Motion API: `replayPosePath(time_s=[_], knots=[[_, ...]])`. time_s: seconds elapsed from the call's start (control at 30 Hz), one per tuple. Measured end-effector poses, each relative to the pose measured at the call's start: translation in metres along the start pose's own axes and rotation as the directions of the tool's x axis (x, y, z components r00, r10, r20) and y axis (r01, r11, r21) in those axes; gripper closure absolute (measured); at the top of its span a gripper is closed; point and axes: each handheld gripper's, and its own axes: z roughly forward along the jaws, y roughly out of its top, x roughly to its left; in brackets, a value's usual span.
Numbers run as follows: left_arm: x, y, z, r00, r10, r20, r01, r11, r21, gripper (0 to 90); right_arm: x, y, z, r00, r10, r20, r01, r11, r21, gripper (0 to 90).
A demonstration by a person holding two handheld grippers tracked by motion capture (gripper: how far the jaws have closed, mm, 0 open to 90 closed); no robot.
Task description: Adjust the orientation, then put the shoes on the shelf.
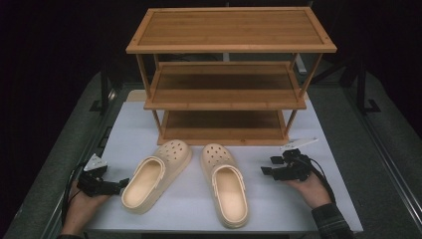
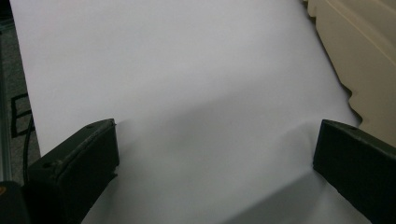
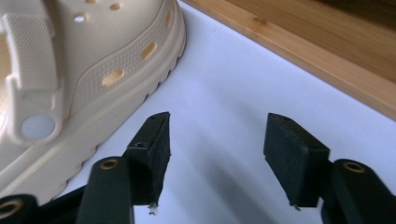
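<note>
Two cream foam clogs lie on the white table sheet (image 1: 278,199) in front of the three-tier bamboo shoe rack (image 1: 226,74), the left clog (image 1: 154,174) angled, the right clog (image 1: 225,184) straighter. Your left gripper (image 1: 119,184) sits just beside the left clog's heel, jaws wide apart and empty. Your right gripper (image 1: 267,168) is near the right clog, clear of it, jaws apart with nothing between them.

Black two-jaw grippers (image 1: 266,171) with grey plates, trailing cables, plaid sleeve (image 1: 331,221).
</note>
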Motion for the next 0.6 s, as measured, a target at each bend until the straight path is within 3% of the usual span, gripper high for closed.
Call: replayPosePath(time_s=[0.23, 0.4, 0.6], knots=[[0.003, 0.008, -0.015, 0.9998, -0.006, 0.018, 0.006, 0.9995, -0.032, 0.0, 0.005, -0.011, -0.012, 0.9999, 0.002, 0.011, -0.002, 1.000, -0.022, 37.5], [-0.005, 0.020, -0.032, 0.9983, 0.010, 0.057, -0.006, 0.9977, -0.068, 0.0, 0.006, -0.012, -0.015, 0.9999, 0.009, 0.007, -0.009, 0.999, -0.032, 33.7], [-0.018, 0.038, -0.051, 0.9926, 0.059, 0.107, -0.046, 0.9916, -0.121, 0.0, 0.009, -0.011, -0.017, 0.9999, 0.011, -0.001, -0.011, 0.999, -0.044, 31.0]])
